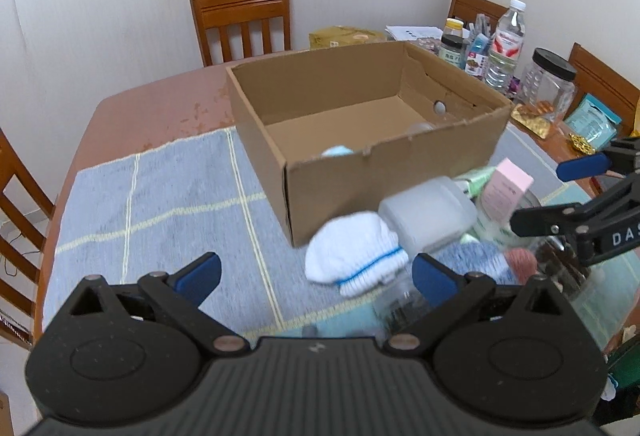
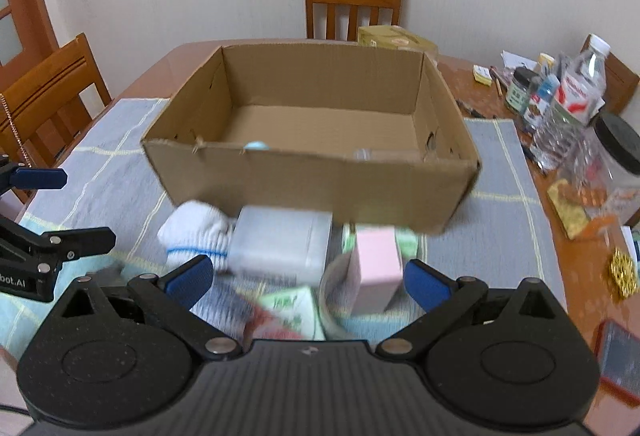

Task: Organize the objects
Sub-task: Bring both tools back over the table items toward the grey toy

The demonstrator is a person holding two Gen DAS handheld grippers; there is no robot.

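An open cardboard box (image 1: 392, 188) (image 2: 304, 180) stands on the blue checked cloth (image 1: 160, 204); a pale blue item (image 1: 338, 151) and a clear round item (image 1: 420, 126) lie inside it. In front of the box lies a pile: a white sock bundle (image 1: 352, 256) (image 2: 192, 232), a translucent plastic container (image 1: 428, 214) (image 2: 282, 244), a pink carton (image 1: 506, 190) (image 2: 378, 260) and a green-printed pack (image 2: 294, 310). My left gripper (image 1: 316, 276) hangs open just before the socks. My right gripper (image 2: 308, 278) is open above the pile, holding nothing.
Wooden chairs (image 1: 242, 20) (image 2: 354, 2) ring the brown table (image 1: 160, 100). Along the right side crowd a water bottle (image 1: 506, 44), a black-lidded clear jar (image 1: 550, 84), small jars, gold wrappers (image 1: 532, 120) and a yellow bag (image 2: 394, 38). A phone (image 2: 620, 360) lies near the right edge.
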